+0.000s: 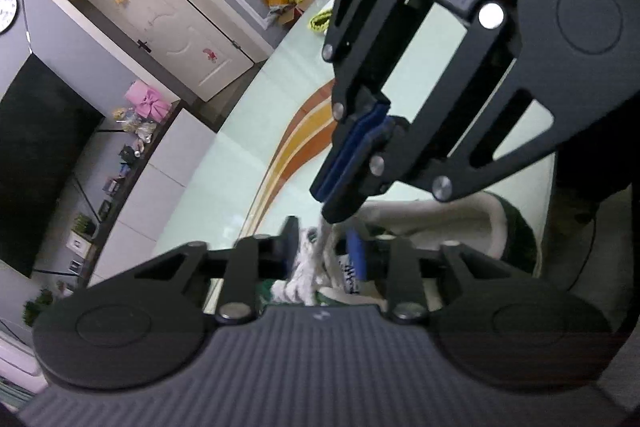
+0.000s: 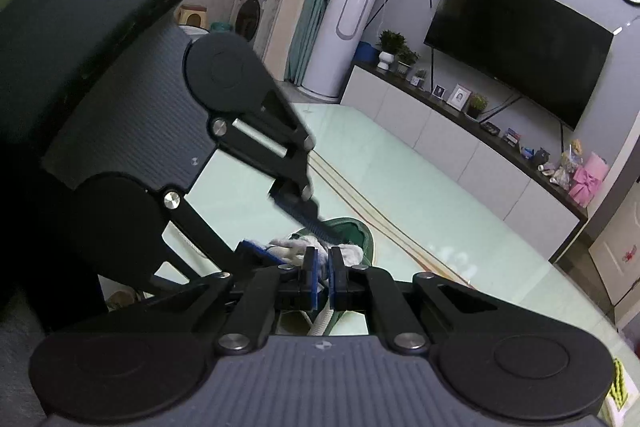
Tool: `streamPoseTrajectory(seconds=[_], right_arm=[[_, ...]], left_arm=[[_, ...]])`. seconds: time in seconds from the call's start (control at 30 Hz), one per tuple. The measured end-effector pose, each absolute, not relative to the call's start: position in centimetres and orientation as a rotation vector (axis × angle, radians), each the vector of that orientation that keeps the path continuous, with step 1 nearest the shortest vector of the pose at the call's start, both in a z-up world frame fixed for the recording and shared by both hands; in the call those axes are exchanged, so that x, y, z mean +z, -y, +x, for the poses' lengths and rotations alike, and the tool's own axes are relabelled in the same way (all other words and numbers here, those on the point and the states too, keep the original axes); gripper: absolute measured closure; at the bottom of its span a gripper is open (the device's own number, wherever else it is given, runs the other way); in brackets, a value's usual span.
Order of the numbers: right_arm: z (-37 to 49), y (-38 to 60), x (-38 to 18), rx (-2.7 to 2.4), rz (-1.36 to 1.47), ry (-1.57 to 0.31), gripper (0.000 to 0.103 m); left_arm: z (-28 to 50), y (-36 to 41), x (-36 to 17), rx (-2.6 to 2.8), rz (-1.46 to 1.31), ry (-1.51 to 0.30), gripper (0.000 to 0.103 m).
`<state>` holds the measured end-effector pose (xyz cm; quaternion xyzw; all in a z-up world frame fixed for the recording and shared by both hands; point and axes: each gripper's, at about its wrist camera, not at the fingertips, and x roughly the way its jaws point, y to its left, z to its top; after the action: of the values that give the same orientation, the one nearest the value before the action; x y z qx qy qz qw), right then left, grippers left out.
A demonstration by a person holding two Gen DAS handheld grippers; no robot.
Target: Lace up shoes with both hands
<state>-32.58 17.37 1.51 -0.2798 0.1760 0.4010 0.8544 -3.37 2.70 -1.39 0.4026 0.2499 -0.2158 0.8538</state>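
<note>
Green-and-white shoe [image 1: 460,227] lies on the pale glass surface [image 1: 248,147], directly under both tongs. Above its tongue, the left tongs [image 1: 325,254] are spread around the bunched white laces [image 1: 310,277]. Nearer its collar, the right tongs [image 2: 323,277] are pressed almost together, pinching a white lace [image 2: 323,321].
</note>
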Motion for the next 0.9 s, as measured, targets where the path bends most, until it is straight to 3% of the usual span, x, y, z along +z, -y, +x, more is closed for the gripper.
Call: streamPoseTrajectory(seconds=[0.07, 0.13, 0.27, 0.43, 0.57, 0.63, 0.73, 0.9], right_arm=[[-32.5, -17.3, 1.5, 0.836, -0.583, -0.383, 0.098], [-32.2, -17.1, 1.5, 0.800, -0.550, -0.402, 0.086], [-30.0, -15.7, 2.7, 0.725, -0.361, -0.485, 0.076], [-25.3, -11.1, 2.6, 0.774, 0.309, -0.747, 0.069], [-24.3, -10.8, 1.5, 0.769, 0.473, -0.830, 0.072], [-23.8, -11.0, 0.7, 0.754, 0.502, -0.881, 0.092], [-23.2, -11.1, -0.1, 0.736, 0.525, -0.914, 0.100], [-22.8, -10.4, -0.1, 0.731, 0.595, -0.919, 0.100]], left_arm=[[-3.5, -2.8, -1.2, -0.456, 0.812, -0.524, 0.098], [-3.4, -3.1, -0.9, -0.444, 0.765, -0.541, 0.099], [-3.0, -3.8, -0.7, -0.402, 0.688, -0.581, 0.099], [-3.0, -4.5, -0.3, -0.380, 0.623, -0.604, 0.099], [-3.3, -4.3, -0.3, -0.391, 0.611, -0.609, 0.099], [-3.4, -4.2, -0.3, -0.394, 0.606, -0.610, 0.099], [-3.6, -4.2, -0.5, -0.394, 0.599, -0.616, 0.099], [-4.3, -4.2, -0.5, -0.400, 0.595, -0.619, 0.096]])
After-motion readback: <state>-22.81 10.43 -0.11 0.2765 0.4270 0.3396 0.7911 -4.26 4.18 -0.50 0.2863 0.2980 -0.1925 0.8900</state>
